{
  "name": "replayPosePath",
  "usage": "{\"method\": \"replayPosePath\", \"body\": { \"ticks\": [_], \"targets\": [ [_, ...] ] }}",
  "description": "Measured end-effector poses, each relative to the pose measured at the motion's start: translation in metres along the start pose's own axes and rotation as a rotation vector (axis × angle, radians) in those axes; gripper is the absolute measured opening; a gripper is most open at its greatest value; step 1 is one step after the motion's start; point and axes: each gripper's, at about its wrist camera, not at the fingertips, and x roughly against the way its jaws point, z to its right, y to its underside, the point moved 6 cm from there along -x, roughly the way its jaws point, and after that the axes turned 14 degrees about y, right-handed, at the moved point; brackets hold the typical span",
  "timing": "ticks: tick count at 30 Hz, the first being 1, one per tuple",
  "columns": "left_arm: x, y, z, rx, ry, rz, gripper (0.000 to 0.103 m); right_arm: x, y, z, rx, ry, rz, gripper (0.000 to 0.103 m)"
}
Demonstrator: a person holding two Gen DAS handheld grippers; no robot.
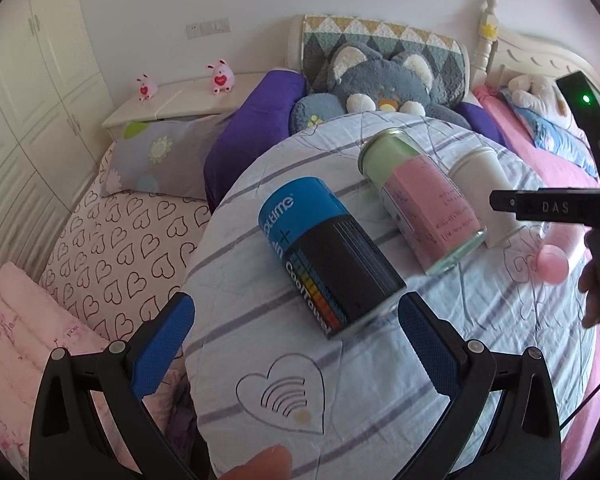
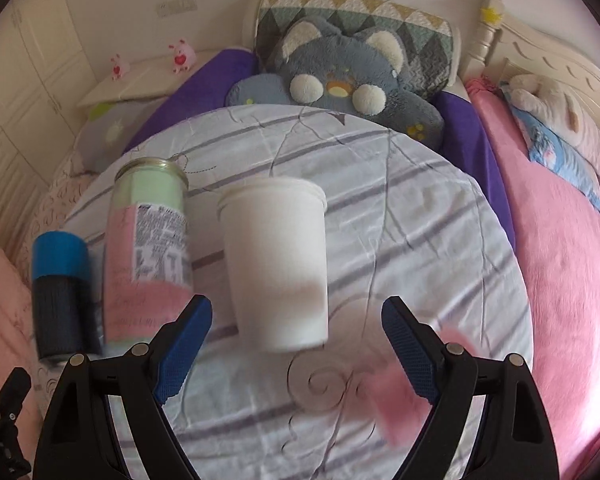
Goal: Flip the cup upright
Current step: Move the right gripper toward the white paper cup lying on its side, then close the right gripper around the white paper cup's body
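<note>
White and thin-walled, the cup (image 2: 276, 264) lies on its side on the striped cloth (image 2: 420, 216), straight ahead of your right gripper (image 2: 296, 344). Its base points toward the jaws and its open rim points away from them. The right jaws are spread wide and hold nothing; the base of the cup sits just in front of the gap between them, a little toward the left jaw.

The cup looks like paper or light plastic, so I judge it very light, easy to crush and ready to roll on the soft cloth. Take it across the middle of the body, or nearer the base where the wall is stiffer, and close gently. The rim end will probably bend if you squeeze it.

To the left of the right jaws lies a jar (image 2: 148, 248), close beside the cup, and further left a blue can (image 2: 60, 292).

Your left gripper (image 1: 296, 344) is also spread and empty. The can (image 1: 328, 256) lies just ahead of its jaws, and the cup (image 1: 484, 184) is far ahead to the right, partly hidden behind the jar (image 1: 416, 196).
</note>
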Motion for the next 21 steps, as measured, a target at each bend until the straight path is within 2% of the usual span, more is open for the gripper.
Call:
{"method": "replayPosePath", "body": {
  "ticks": [7, 15, 16, 17, 21],
  "targets": [
    [-0.012, -0.009, 0.001, 0.014, 0.017, -0.011, 0.103, -0.033, -0.031, -0.018, 0.136, -0.041, -0.115, 0.088],
    [-0.017, -0.01, 0.001, 0.014, 0.007, -0.022, 0.103, -0.055, -0.042, -0.033, 0.169, -0.062, -0.185, 0.088],
    [-0.016, -0.01, 0.001, 0.013, 0.006, -0.021, 0.103, -0.056, -0.042, -0.033, 0.162, -0.071, -0.189, 0.085],
    [-0.014, -0.009, 0.001, 0.012, 0.003, -0.019, 0.103, -0.056, -0.043, -0.033, 0.153, -0.082, -0.19, 0.075],
    [-0.008, -0.005, 0.001, 0.009, -0.001, -0.011, 0.103, -0.047, -0.04, -0.03, 0.113, -0.126, -0.177, 0.075]
  ]
}}
